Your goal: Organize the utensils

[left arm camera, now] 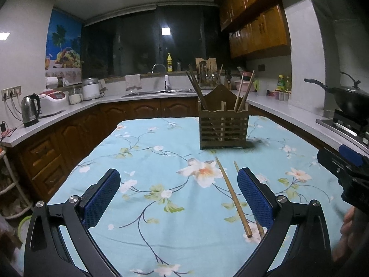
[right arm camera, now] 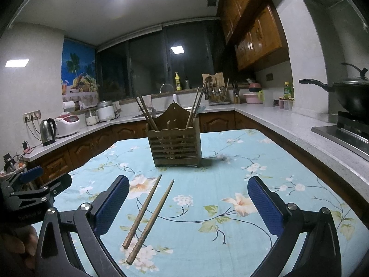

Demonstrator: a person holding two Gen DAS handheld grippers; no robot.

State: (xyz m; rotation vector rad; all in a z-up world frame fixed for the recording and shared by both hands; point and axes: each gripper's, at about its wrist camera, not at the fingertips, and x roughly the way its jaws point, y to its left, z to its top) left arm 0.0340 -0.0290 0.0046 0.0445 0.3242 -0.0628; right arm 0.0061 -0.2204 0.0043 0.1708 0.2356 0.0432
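Two wooden chopsticks (right arm camera: 147,212) lie side by side on the blue floral tablecloth (right arm camera: 207,230), in front of a slatted wooden utensil holder (right arm camera: 174,147) that has several chopsticks standing in it. My right gripper (right arm camera: 188,205) is open and empty above the cloth, the loose chopsticks between its jaws nearer the left finger. In the left wrist view the chopsticks (left arm camera: 233,196) lie beside the right finger of my open, empty left gripper (left arm camera: 178,196); the holder (left arm camera: 223,124) stands beyond. Each gripper shows at the other view's edge.
Kitchen counters surround the table. A kettle (right arm camera: 48,132) and rice cooker (right arm camera: 66,123) stand on the left counter, a sink at the back, and a black wok (right arm camera: 350,94) on the stove at right. Wooden cabinets hang above right.
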